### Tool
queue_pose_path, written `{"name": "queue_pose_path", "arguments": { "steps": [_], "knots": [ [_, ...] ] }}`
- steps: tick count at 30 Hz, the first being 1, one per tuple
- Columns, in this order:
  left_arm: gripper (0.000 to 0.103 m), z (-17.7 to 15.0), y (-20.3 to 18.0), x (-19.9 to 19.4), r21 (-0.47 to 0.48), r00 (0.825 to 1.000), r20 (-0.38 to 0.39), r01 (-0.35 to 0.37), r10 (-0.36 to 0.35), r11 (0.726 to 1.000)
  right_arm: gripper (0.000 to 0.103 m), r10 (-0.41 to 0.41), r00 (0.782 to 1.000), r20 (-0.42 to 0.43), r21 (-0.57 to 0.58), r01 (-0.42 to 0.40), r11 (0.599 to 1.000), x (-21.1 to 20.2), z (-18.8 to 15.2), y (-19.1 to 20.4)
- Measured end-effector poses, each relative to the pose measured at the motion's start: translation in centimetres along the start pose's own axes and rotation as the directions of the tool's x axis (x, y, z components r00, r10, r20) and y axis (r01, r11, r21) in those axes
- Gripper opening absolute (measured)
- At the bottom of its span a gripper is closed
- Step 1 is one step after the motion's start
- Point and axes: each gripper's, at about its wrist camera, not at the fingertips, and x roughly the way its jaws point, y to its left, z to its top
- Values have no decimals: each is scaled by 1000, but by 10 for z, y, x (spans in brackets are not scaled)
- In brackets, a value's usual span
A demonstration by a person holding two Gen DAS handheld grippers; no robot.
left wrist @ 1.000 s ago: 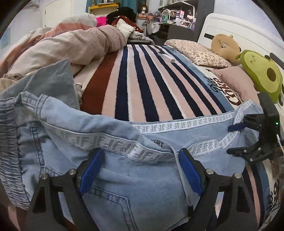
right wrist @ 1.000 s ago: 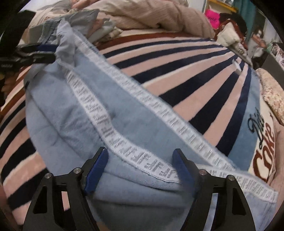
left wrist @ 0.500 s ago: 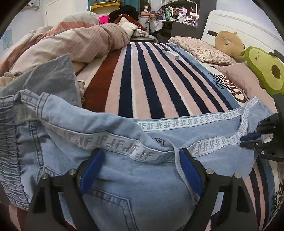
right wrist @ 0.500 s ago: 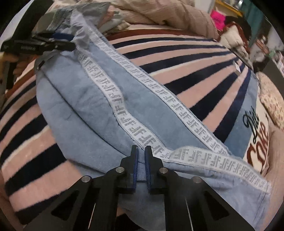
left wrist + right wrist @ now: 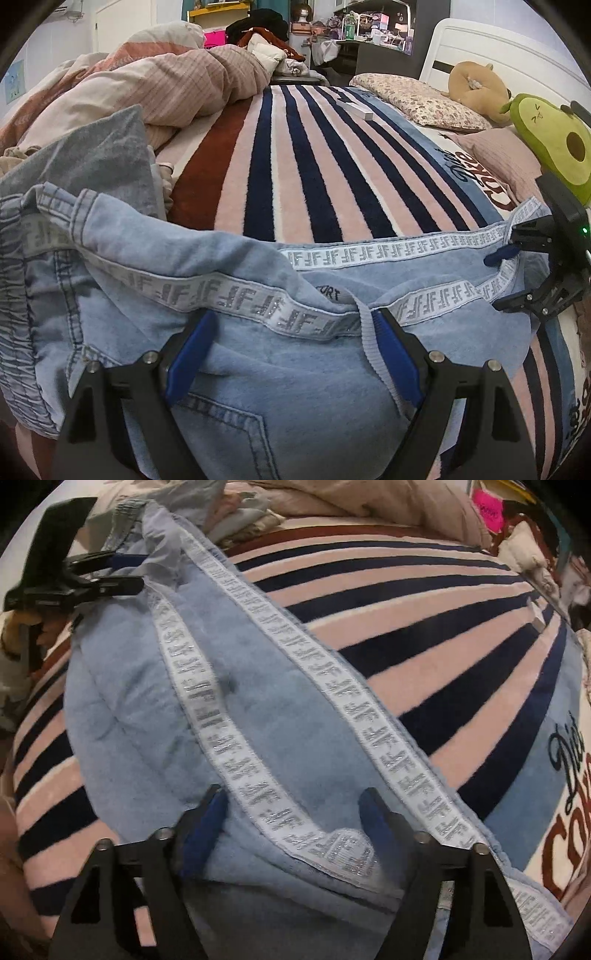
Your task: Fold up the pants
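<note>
Your right gripper (image 5: 291,819) is opening, jaws astride the pants (image 5: 258,369) hem on the striped blanket (image 5: 303,166), nothing pinched, so let them clear the trim band (image 5: 280,808) before lifting, while your left gripper (image 5: 291,354) sits spread, ungripped, over the waist end.

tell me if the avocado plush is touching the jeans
Apart. The left wrist view shows the avocado plush up by the headboard, with pillow and striped blanket between it and the jeans.
</note>
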Motion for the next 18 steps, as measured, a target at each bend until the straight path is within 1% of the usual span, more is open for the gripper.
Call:
{"name": "queue_pose_path", "arguments": {
  "steps": [2,6,8,9,11,13,16,17,18],
  "knots": [
    [84,0,0,0,0,1000,0,-2,2,1000,55,-14,1000,-6,-30,14,999,-4,-2,9],
    [84,0,-1,0,3,1000,-2,-2,2,1000,47,-13,999,-36,-64,11,998,-8,-9,19],
    [84,0,-1,1,8,1000,-3,-7,7,1000,32,-25,999,-39,-94,21,995,-10,-11,26],
    [84,0,-2,0,10,1000,-2,-9,9,1000,28,-42,998,-40,-114,37,993,-11,-11,31],
    [84,0,-1,0,10,1000,2,-8,8,1000,13,-86,996,-32,-137,81,987,-14,-11,39],
    [84,0,0,-1,3,1000,11,-6,6,1000,9,-148,989,-2,-149,146,978,-18,-12,46],
    [84,1,0,-2,-3,999,29,-20,20,1000,6,-225,973,46,-110,229,967,-24,-10,47],
    [84,1,0,-1,0,999,38,-34,34,999,5,-253,966,61,-88,258,962,-26,-7,46],
    [84,3,0,-1,4,998,47,-52,52,999,5,-294,952,83,-57,299,952,-30,-4,43]
  ]
}}
